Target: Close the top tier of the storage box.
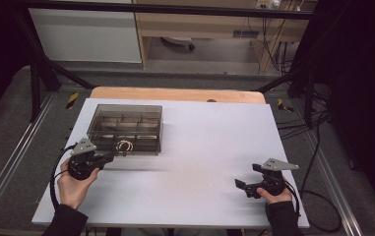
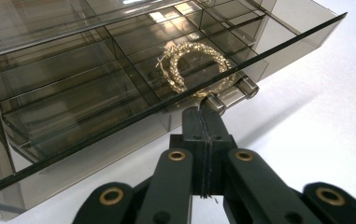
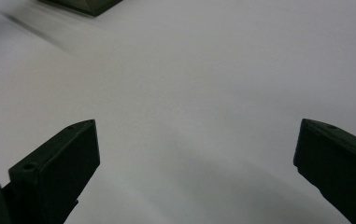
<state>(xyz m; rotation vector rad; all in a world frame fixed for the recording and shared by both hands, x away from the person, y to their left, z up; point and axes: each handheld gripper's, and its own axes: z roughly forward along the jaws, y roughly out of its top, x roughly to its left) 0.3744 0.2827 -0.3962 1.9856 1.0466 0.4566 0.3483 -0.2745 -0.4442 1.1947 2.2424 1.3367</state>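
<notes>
Running left-right, the smoky box [image 1: 124,128] meets left gripper [image 2: 203,122] jaws.

A flat white rectangular board [image 1: 209,162] lies on a light brown wooden tabletop [image 1: 175,94], whose far edge shows behind the board. Black metal frame bars [image 1: 42,59] stand around the table. The floor is a grey carpet [image 1: 8,113], with black cables [image 1: 318,147] on the right side. Behind stands a white cabinet panel [image 1: 84,34] and pale wooden furniture [image 1: 200,24], perhaps a desk. The room's sides are dark.
</notes>
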